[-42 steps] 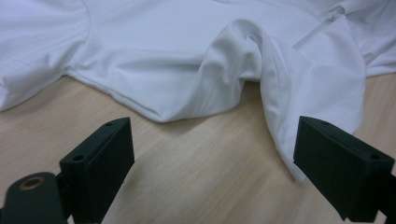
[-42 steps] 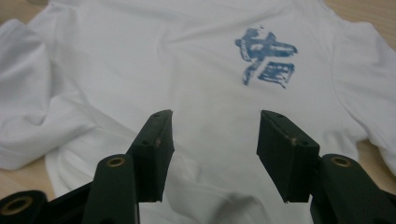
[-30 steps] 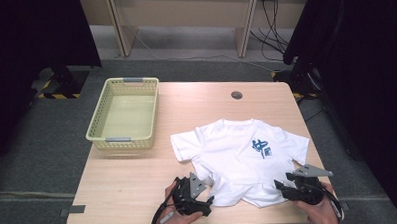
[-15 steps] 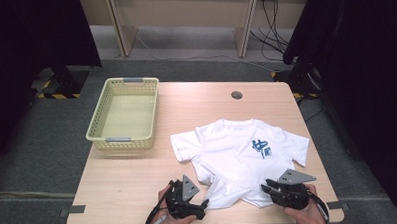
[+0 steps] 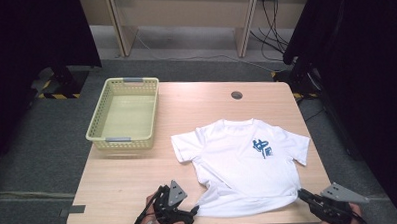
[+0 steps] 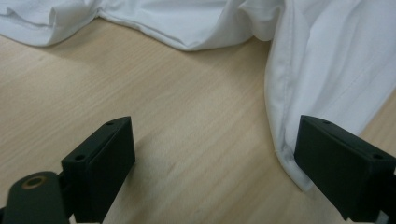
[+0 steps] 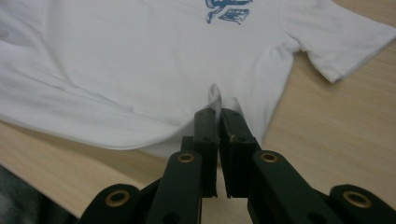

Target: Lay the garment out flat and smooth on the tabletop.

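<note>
**Right gripper closes on the shirt hem**

Our right gripper (image 7: 217, 112) has just been closing, and now its jaws are pressed together with a small fold of white cloth between them. So we hold the T-shirt (image 5: 243, 158) at its lower right corner. A second ago this gripper lay further in over the shirt; now it sits at the near edge of the table (image 5: 139, 179), so the hem there seems to be pulled a little toward us. In our judgement the first grip is done and the second corner is what remains.

Our left gripper (image 6: 215, 154) is wide open. One jaw stands beside the shirt's lower left corner, the other over bare wood, and nothing is pinched.

The right gripper view shows the pinch clearly, and also the blue print (image 7: 226, 10) and one sleeve. The high view does not show the pinch, but it gives the whole picture: the shirt lies flat, front up, on the right half of the table, and a yellow basket (image 5: 101, 129) stands well apart at the back left.
</note>
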